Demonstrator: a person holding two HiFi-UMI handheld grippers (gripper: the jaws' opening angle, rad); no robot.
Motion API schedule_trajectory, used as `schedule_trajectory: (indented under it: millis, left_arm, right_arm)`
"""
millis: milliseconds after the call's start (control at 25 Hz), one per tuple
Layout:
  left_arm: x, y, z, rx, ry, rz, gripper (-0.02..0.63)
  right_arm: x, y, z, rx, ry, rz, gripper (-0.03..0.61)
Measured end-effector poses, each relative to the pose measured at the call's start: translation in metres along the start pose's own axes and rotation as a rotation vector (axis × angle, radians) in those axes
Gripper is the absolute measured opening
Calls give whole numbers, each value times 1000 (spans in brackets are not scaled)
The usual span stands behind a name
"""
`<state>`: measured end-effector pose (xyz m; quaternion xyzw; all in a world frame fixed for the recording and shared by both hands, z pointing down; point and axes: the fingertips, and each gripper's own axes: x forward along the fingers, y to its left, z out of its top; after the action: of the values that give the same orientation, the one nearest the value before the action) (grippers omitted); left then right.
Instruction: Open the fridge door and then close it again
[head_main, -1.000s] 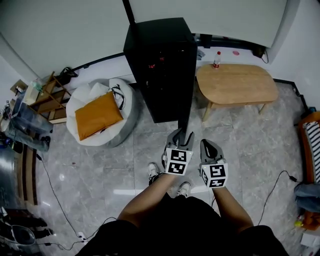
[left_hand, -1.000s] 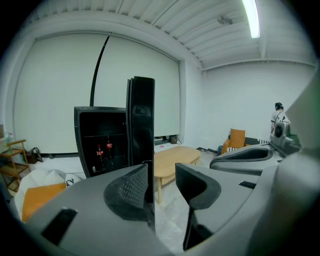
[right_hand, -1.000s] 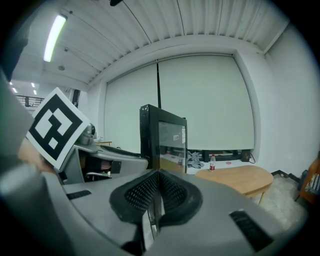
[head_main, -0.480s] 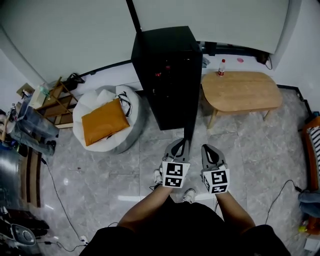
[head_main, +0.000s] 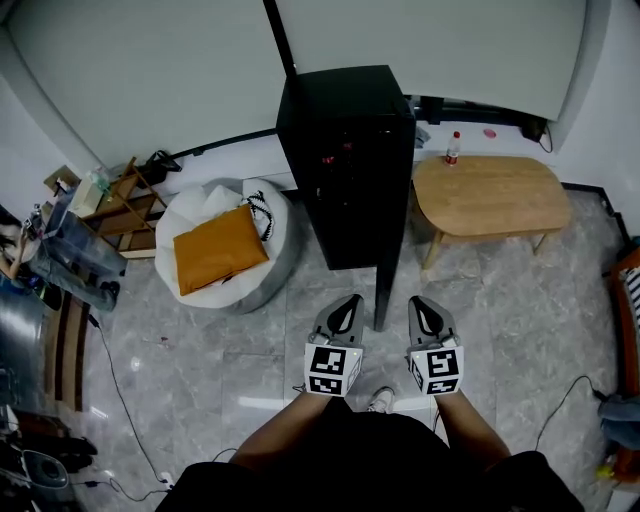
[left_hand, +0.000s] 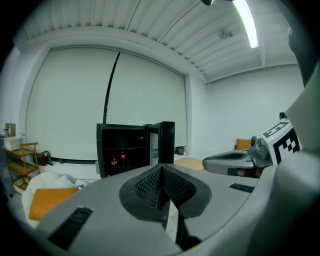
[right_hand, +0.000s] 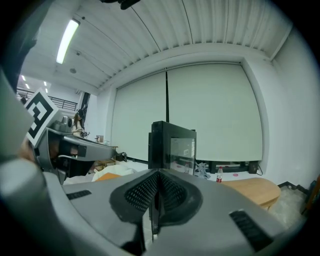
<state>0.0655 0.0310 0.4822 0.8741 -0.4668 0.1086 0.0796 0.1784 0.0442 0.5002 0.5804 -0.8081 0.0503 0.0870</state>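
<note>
**Head view.** The black fridge (head_main: 350, 160) stands on the floor against the wall, between a white beanbag (head_main: 225, 250) and a wooden tabletop (head_main: 490, 190). The fridge door (head_main: 384, 285) is swung fully out and seen edge-on, its free end pointing at the person. The left hand-held gripper (head_main: 351, 298) and the right hand-held gripper (head_main: 419, 299) sit either side of that edge, near it but clear of it. Judged: the opening half is done and the door is left free.

**Left gripper view.** The jaws have just been closing and now meet, with nothing between them. The open cabinet lies ahead, red bottles (left_hand: 118, 160) on its shelf.

**Right gripper view.** The jaws are pressed together and empty, aimed at the door's outer face. Judged: closed jaws make a blunt pusher for swinging the door back.
</note>
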Motion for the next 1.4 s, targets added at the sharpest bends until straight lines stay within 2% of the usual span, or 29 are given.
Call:
schedule_trajectory:
  millis: [320, 800, 840, 880, 920, 1400]
  left_arm:
    - [-9, 19, -3, -21, -3, 44, 21]
    - [-9, 50, -15, -39, 46, 92, 23]
    - [-7, 53, -17, -40, 54, 94, 23]
    - [-6, 56, -18, -41, 60, 95, 23]
    - [-5, 58, -19, -43, 63, 95, 23]
    - [16, 84, -19, -55, 86, 85, 23]
  right_arm:
    - [13, 11, 7, -16, -14, 43, 20]
    - [41, 14, 11, -23, 22, 64, 21]
    - [46, 13, 11, -19, 25, 64, 43]
    - [50, 12, 11, -15, 29, 64, 100]
    - [54, 12, 11, -12, 32, 64, 129]
    - [82, 3, 9, -9, 55, 44, 140]
